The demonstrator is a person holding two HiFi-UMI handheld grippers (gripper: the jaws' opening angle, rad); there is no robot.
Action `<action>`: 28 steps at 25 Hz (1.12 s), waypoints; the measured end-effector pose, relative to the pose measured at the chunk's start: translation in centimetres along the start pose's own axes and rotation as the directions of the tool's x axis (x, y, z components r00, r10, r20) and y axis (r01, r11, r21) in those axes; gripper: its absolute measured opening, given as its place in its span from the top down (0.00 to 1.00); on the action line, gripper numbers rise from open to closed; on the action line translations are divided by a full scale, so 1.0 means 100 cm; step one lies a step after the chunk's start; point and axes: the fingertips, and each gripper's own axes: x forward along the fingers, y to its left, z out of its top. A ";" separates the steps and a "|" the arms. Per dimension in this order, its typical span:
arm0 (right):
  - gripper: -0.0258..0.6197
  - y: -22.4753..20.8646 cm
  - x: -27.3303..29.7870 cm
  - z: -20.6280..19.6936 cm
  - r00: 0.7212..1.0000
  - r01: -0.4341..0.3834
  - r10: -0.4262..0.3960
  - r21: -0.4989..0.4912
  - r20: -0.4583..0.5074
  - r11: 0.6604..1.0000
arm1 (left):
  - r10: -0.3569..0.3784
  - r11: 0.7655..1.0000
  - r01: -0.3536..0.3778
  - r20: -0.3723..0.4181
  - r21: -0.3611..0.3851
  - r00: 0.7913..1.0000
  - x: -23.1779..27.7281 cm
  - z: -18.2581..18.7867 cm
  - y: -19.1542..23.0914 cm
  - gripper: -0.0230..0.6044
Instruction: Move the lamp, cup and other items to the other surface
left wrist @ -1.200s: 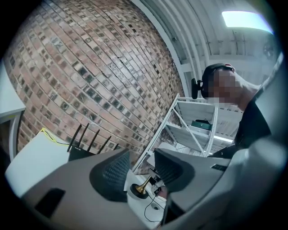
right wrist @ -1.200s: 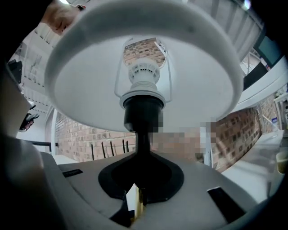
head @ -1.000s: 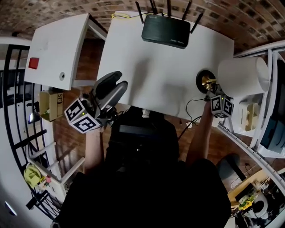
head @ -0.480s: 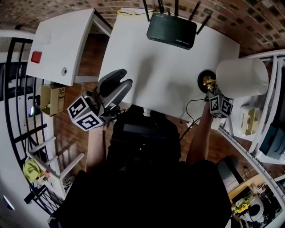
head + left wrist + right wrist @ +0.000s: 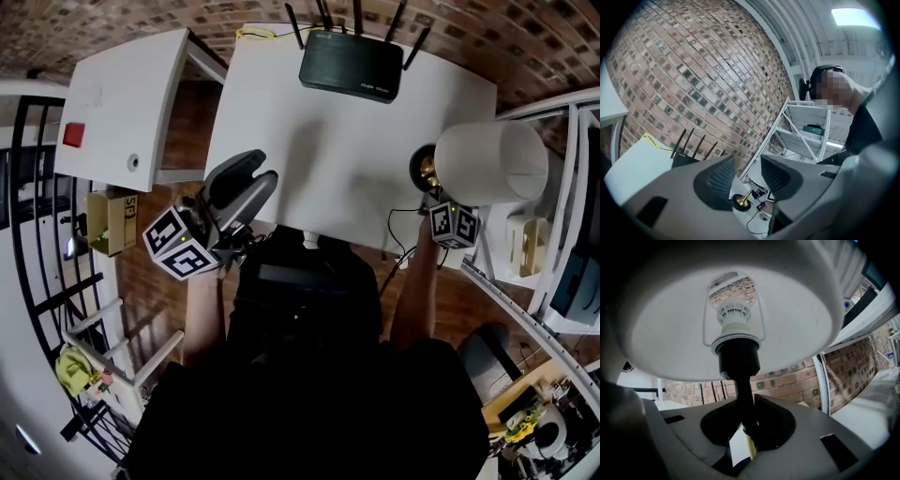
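I'm working at the white counter (image 5: 328, 141); the lamp (image 5: 489, 161) is standing near its 3 o'clock edge. The jaws of my right gripper (image 5: 746, 430) have just been opening, loosening around the stem (image 5: 743, 399), so the top-heavy lamp risks toppling off. My left gripper (image 5: 747, 174) is hanging open, empty.

Only a cardboard box (image 5: 111, 222) bears legible letters, seemingly "SF".
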 end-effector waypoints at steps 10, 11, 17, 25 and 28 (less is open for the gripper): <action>0.80 -0.001 -0.012 -0.006 1.000 0.023 -0.023 0.090 0.005 0.996 | -0.012 1.000 0.012 -0.010 0.005 1.000 -0.002 -0.006 -0.010 0.70; 0.80 0.000 -0.014 -0.005 1.000 0.027 -0.027 0.090 0.004 0.996 | -0.014 1.000 0.014 -0.010 0.005 1.000 -0.003 -0.006 -0.011 0.70; 0.79 0.003 -0.022 -0.003 1.000 0.026 -0.025 0.068 -0.017 0.997 | -0.027 1.000 0.027 -0.008 -0.001 1.000 -0.008 -0.010 -0.020 0.70; 0.78 0.006 -0.030 -0.005 0.997 0.056 -0.051 0.079 -0.064 0.995 | -0.087 0.996 0.087 -0.017 -0.021 0.996 -0.013 -0.011 -0.026 0.70; 0.77 0.008 -0.039 -0.005 0.993 0.090 -0.083 0.083 -0.081 0.993 | -0.128 0.992 0.127 -0.022 -0.025 0.992 -0.018 -0.008 -0.026 0.70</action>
